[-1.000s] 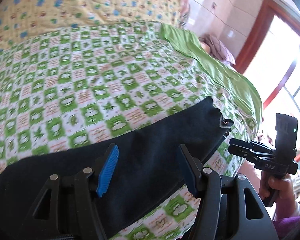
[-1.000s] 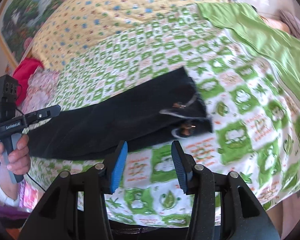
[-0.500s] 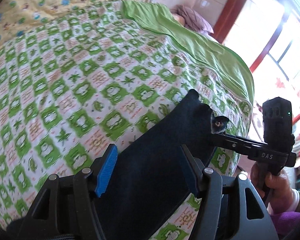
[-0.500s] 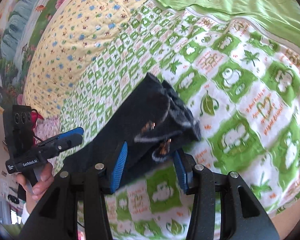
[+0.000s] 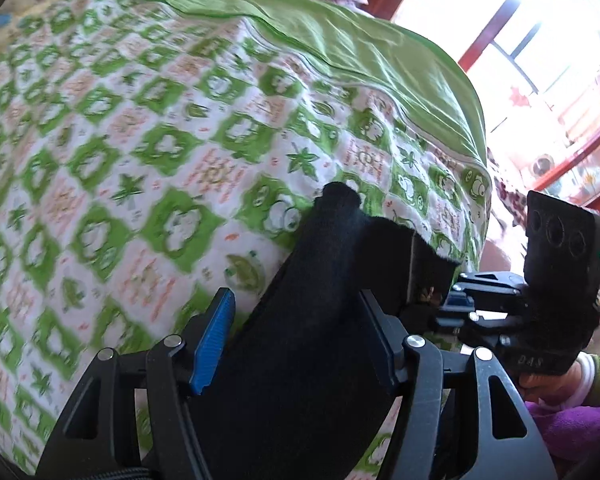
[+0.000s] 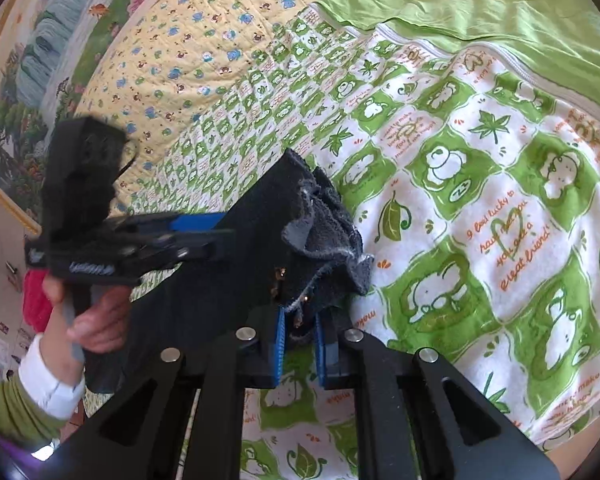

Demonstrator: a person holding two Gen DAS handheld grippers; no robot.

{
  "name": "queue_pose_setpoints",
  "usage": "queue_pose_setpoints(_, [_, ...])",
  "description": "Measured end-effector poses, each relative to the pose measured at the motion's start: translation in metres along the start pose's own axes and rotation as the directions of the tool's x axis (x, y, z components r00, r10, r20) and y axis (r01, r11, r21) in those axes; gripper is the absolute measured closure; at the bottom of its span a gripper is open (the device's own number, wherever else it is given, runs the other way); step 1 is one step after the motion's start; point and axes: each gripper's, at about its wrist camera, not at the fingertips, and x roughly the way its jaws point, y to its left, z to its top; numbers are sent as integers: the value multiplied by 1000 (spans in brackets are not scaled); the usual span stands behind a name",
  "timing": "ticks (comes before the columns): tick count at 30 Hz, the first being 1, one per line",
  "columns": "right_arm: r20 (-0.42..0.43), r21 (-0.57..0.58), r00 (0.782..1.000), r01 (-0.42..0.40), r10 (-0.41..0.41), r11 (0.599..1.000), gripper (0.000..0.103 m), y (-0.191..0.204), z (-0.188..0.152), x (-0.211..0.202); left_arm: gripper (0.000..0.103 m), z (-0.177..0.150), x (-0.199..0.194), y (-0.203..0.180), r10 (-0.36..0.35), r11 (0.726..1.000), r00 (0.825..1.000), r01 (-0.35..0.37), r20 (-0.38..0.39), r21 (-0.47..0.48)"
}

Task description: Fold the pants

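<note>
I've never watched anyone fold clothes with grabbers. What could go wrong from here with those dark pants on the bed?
1. The right gripper has just closed its jaws on only the frayed waist corner of the pants; a pull could slip it free.
2. The left gripper is open astride the cloth, so one end stays loose and the fold may skew.

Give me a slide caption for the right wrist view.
Right gripper shut on the dark pants at their waist, on a green patterned bedspread.
</note>
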Motion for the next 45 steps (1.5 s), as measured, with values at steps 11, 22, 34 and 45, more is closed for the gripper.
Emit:
queue_pose_setpoints(11, [23, -118, 1000, -8, 11, 993, 90, 19, 1, -7, 92, 9, -2, -15, -68, 996, 995, 64, 69, 64])
queue_pose_setpoints(22, [42, -302, 978, -180, 202, 936, 90, 86, 17, -25, 92, -34, -107, -7, -83, 996, 952, 74, 296, 41])
queue_pose_setpoints(34, [-84, -426, 948, -314, 308, 849, 90, 151, 3, 10, 92, -107, -163, 21, 11, 997, 906, 25, 422, -79])
queue_pose_setpoints(45, [-222, -441, 921, -387, 319, 810, 90, 181, -30, 63, 93, -179, -157, 60, 82, 967, 893, 36, 443, -252])
